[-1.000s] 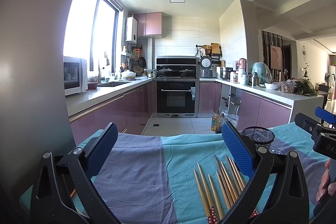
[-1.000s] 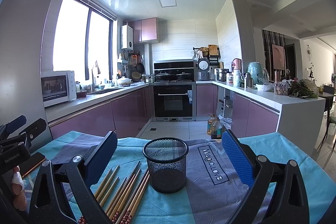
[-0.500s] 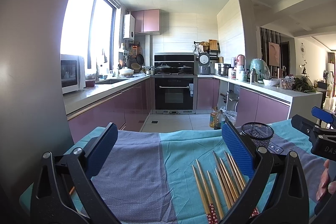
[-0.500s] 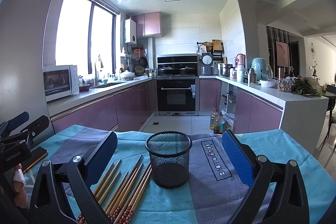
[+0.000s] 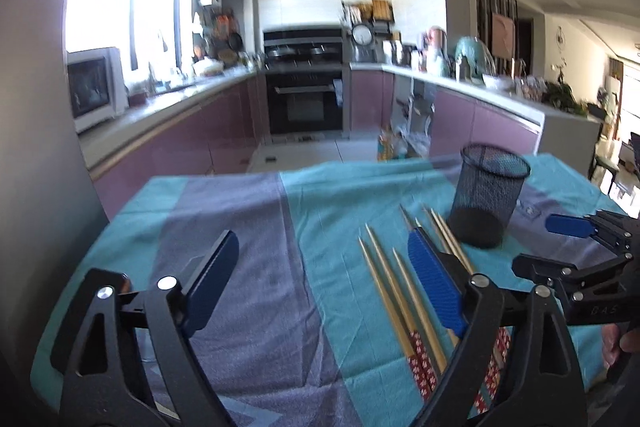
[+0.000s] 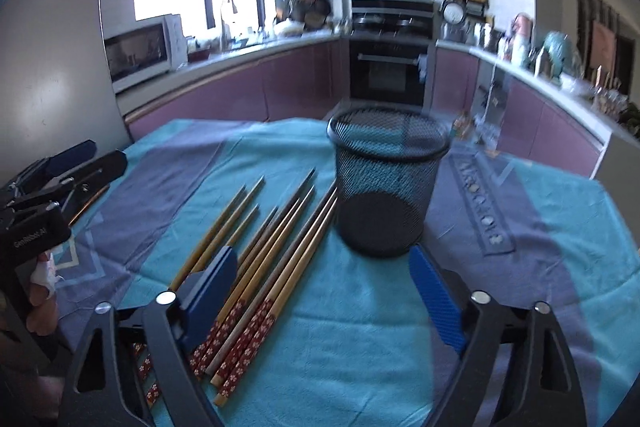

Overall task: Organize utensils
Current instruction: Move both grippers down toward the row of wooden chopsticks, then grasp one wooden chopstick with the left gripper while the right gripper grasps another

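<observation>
Chopsticks [image 6: 256,251] | under left finger of right tongs [image 6: 320,291] | both tongs spread, empty

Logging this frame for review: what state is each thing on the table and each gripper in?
Mesh cup: upright, empty, on the cloth.
Chopsticks: lying flat in a loose row left of the cup, none inside it, none held.
Left gripper: open, holding nothing.
Right gripper: open, holding nothing.
Tablecloth: spread over the table.
</observation>
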`<state>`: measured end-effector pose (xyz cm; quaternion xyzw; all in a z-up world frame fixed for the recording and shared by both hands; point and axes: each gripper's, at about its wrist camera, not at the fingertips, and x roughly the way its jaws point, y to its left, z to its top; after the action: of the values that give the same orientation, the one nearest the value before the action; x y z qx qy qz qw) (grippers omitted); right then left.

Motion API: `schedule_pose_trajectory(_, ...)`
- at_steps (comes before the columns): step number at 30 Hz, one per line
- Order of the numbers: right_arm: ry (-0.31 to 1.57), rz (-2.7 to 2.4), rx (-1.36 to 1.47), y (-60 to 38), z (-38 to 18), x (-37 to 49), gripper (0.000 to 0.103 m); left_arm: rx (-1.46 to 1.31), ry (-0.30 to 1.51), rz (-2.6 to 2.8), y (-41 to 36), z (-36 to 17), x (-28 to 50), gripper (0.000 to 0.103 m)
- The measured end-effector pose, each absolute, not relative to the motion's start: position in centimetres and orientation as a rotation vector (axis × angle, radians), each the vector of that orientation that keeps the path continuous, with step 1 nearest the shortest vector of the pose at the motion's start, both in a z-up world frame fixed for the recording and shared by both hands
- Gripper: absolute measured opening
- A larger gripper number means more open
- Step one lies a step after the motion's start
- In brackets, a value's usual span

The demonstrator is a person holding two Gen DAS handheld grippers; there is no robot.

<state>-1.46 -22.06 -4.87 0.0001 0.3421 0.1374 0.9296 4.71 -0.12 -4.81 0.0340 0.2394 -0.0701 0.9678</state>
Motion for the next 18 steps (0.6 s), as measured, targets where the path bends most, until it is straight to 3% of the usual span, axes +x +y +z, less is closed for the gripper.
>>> schedule_pose_trajectory(7, 0.854, 0.317, 0.045, -21.4, -6.8, 0.9, 0.056, 0.098, 0.689, -0.258, -1.3, -8.9, 7.9, 0.072)
schedule_pose_trajectory(13, 0.907, 0.315, 0.057, -21.6, -7.9, 1.6, 0.045, 0.134, 0.773, -0.303, -3.1, -10.9, 9.6, 0.069)
schedule_pose_trajectory(18, 0.928, 0.311, 0.051, -22.2, -8.0, 1.9, 0.035, 0.117, 0.852, -0.32, -3.3, -11.9, 10.8, 0.056)
